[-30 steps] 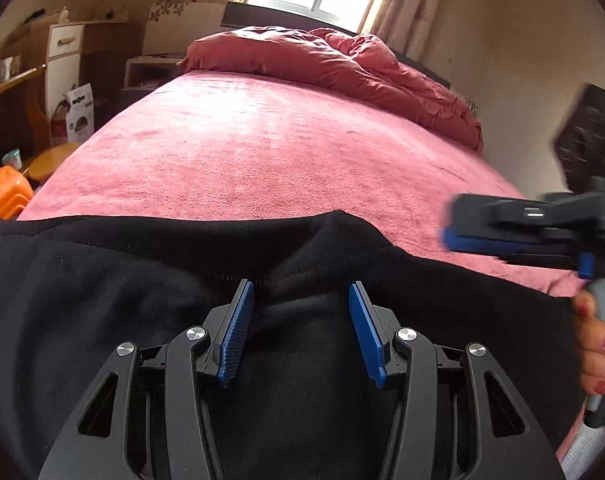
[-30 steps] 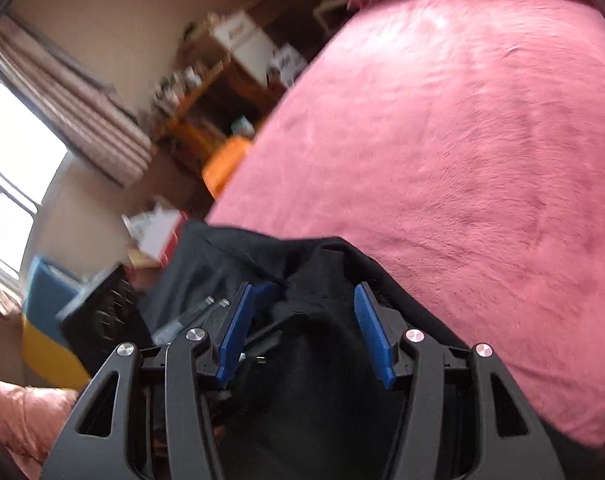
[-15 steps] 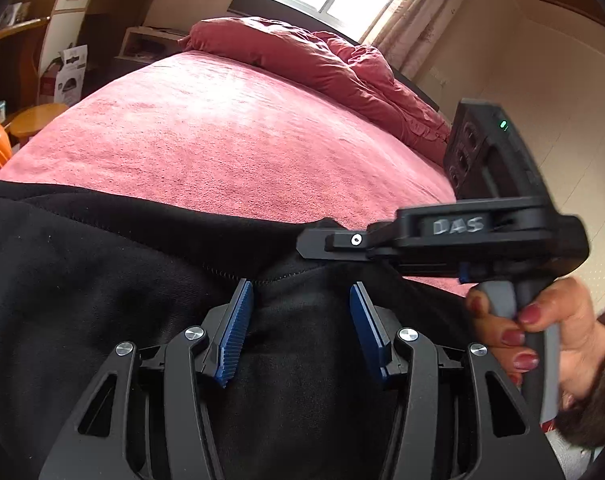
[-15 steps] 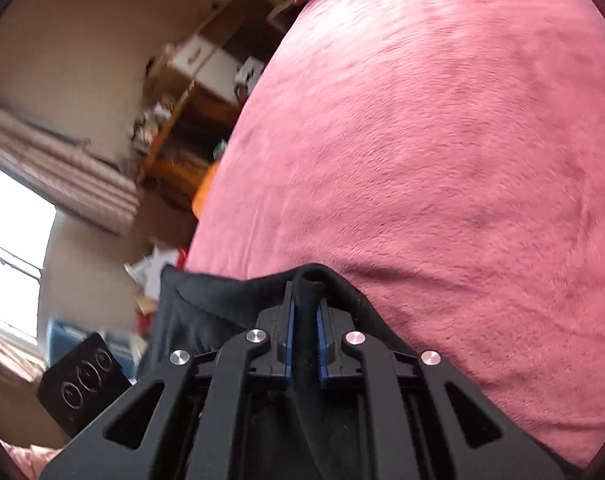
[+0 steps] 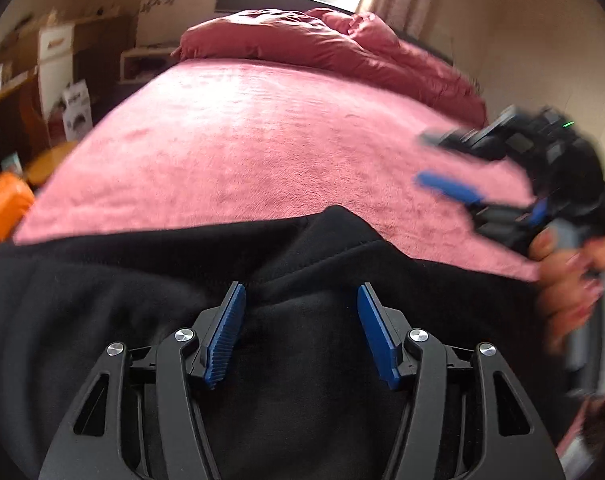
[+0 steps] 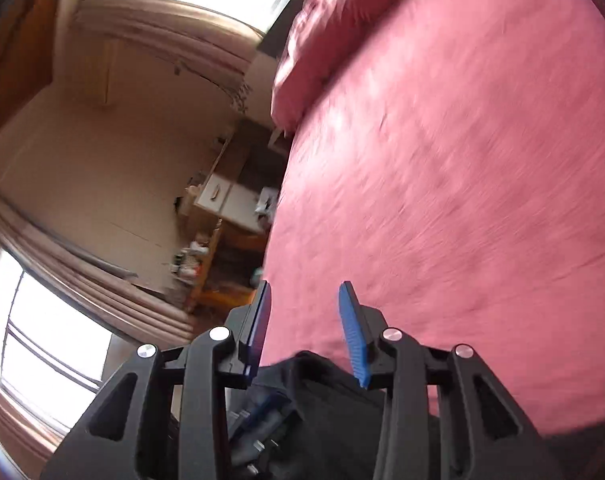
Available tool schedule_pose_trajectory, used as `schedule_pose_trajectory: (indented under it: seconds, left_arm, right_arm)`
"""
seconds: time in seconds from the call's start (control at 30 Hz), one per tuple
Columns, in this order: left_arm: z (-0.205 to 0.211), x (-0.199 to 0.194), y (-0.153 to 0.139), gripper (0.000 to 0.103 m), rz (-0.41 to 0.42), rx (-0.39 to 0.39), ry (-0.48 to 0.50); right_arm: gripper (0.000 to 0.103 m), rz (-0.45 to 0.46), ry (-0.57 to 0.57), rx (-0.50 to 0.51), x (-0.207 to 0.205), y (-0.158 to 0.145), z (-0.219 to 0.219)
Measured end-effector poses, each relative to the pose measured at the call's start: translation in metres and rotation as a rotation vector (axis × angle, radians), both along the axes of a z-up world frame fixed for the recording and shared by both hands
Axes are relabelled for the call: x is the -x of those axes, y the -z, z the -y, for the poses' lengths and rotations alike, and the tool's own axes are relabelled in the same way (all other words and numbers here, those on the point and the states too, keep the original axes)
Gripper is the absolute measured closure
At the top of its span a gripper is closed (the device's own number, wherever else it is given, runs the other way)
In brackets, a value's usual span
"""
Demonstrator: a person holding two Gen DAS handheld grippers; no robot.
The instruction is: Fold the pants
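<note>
**Both grippers empty over one pair of black pants**

One pair of black pants (image 5: 302,360) fills the lower frame on the pink bed (image 5: 262,140). Left gripper (image 5: 300,334) has fingers spread, nothing pinched. Right gripper (image 6: 304,330), blurry at mid right, is spread too.

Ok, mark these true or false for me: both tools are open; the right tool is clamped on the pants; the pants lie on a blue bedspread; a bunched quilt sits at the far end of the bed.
1. Both tools are open. True: the left tool and the right tool each show a clear gap.
2. The right tool is clamped on the pants. False: its pads are apart, with no cloth between them.
3. The pants lie on a blue bedspread. False: the bedspread is pink.
4. A bunched quilt sits at the far end. True.
</note>
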State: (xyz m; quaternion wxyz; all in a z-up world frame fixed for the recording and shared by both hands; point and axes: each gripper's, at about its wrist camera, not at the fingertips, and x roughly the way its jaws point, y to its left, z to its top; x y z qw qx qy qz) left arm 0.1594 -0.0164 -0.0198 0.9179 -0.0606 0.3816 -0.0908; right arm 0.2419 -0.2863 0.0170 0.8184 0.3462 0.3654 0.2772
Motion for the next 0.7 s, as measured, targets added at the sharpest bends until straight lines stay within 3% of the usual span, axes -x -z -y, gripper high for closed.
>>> schedule_pose_trajectory:
  seconds: [0.13,0.2,0.33,0.53,0.57,0.63,0.7]
  left_arm:
    - [0.025,-0.015,-0.002,0.046,-0.020,-0.113,0.010]
    - [0.029,-0.026,0.004,0.046,-0.039,-0.139,-0.008]
    - [0.025,-0.046,0.012,0.039,-0.048,-0.124,-0.037]
    - [0.020,-0.058,0.022,0.030,-0.037,-0.106,-0.038]
    - [0.022,-0.057,0.023,0.029,-0.034,-0.110,-0.038]
    - [0.023,-0.059,0.023,0.029,-0.028,-0.120,-0.039]
    - [0.024,-0.057,0.022,0.029,-0.022,-0.116,-0.038]
  right_arm:
    - [0.069,-0.006,-0.034,0.290,0.052,0.007,0.012]
    - [0.070,-0.028,-0.037,0.366,0.066,0.022,0.009]
    - [0.087,-0.045,0.057,0.352,0.068,0.054,0.013]
    - [0.085,0.006,0.099,0.364,0.066,0.059,0.008]
    - [0.083,0.010,0.097,0.359,0.072,0.057,0.008]
    - [0.068,0.027,0.072,0.317,0.076,0.055,0.005]
    - [0.046,0.057,0.074,0.325,0.086,0.044,-0.002]
